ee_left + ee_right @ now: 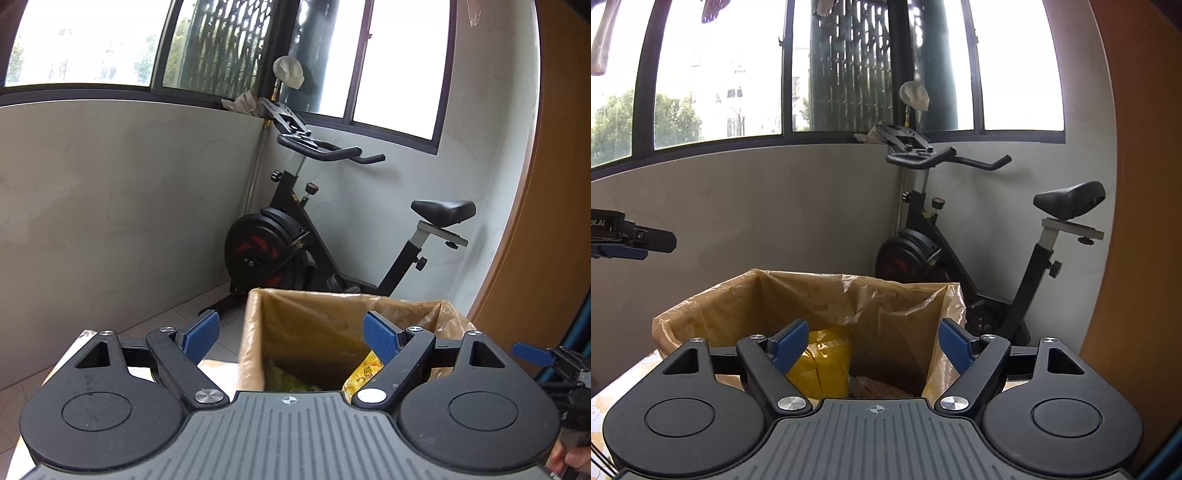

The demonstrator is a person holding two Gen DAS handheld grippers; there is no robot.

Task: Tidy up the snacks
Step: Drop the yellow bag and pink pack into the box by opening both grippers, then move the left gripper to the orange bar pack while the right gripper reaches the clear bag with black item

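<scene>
We are holding both tools spread and empty over the lined box: left tool and right tool, nothing between the pads. The snacks are sitting down inside the box, a yellow pack at 6 o'clock of its opening in the right view, a greenish bag beside it in the left view. We judge that the next pick is needing a clean retreat over the liner rim, so we are keeping pads clear of the plastic.
</scene>
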